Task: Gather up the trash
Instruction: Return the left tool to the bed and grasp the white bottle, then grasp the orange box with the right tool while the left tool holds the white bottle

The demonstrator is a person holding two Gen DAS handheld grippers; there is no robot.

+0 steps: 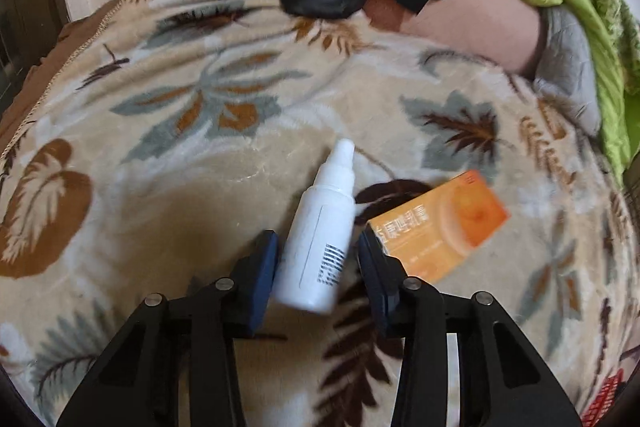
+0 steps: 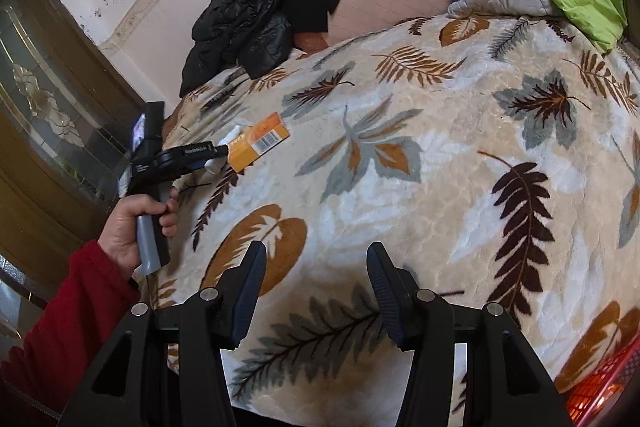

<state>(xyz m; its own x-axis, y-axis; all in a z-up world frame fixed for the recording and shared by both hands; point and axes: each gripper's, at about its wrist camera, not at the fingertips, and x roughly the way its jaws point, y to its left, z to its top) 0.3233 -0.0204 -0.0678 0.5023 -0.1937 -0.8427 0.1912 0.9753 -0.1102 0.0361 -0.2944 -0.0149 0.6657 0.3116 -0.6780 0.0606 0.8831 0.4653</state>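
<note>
The white spray bottle (image 1: 316,239) lay on the leaf-patterned fleece blanket (image 1: 200,147), its nozzle pointing away from the left gripper (image 1: 318,251), whose two blue pads straddled the bottle's lower body. The left pad looked to be against the bottle, while a thin gap seemed to remain at the right pad, so the claw appeared closed around the bottle but not yet firmly clenched on it. That straddle across the bottle's width probably suited a lift, since the round body would otherwise roll on the soft pile. Just right of the bottle, touching or nearly so, lay an orange carton (image 1: 440,223), flat on its broad face; it bore Chinese characters too blurred to read. The bottle showed only a barcode. In the right wrist view a barcode also showed on the carton's end. The right gripper (image 2: 316,267) hovered released and empty over the blanket, well away from the bottle, likely waiting its turn.
</note>
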